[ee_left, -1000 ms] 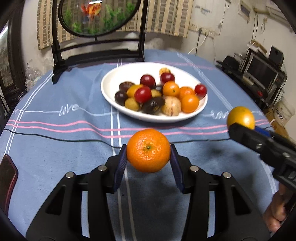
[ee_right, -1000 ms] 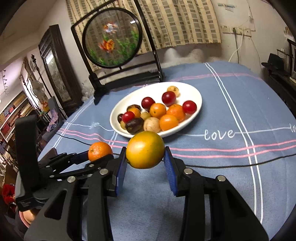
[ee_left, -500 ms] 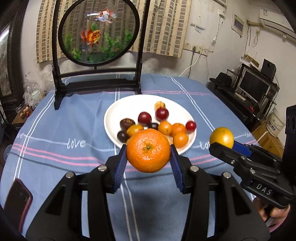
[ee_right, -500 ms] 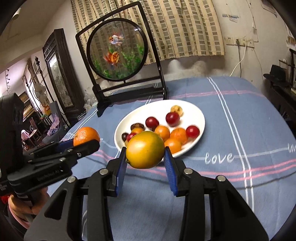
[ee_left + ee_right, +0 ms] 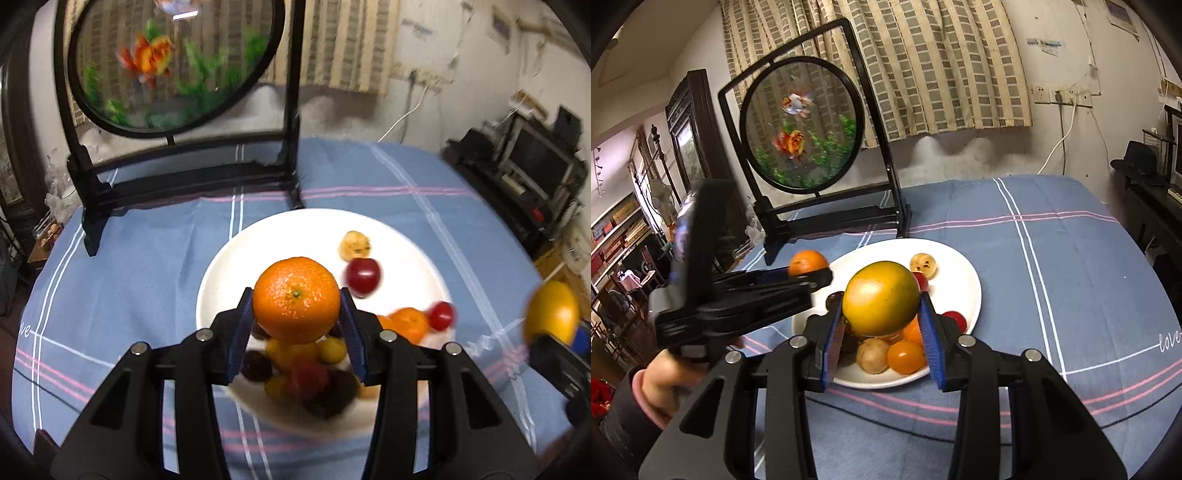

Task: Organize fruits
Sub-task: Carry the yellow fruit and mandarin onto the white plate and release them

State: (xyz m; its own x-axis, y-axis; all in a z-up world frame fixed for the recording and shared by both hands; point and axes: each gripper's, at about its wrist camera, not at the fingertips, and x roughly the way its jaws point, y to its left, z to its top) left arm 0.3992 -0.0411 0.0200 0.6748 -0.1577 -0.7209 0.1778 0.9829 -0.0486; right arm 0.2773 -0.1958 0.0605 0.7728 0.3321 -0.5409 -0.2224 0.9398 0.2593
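Writing in white thread on the blue striped tablecloth (image 5: 1052, 266) read "love" at the right edge. Bare cloth lay open to the right of the round white plate (image 5: 964, 280) and in front of it. Close behind the plate stood a black frame with a round fish picture (image 5: 801, 125). The left gripper (image 5: 296, 301) was clamped on a round orange tangerine (image 5: 296, 300) above the plate's near half. The right gripper (image 5: 881, 306) squeezed a yellow-green round fruit (image 5: 881, 297) above the plate's pile of small fruits (image 5: 892, 354).

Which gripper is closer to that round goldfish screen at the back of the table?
Left. The left gripper reaches over the plate's far-left rim toward the goldfish screen; the right gripper hangs back over its near edge.
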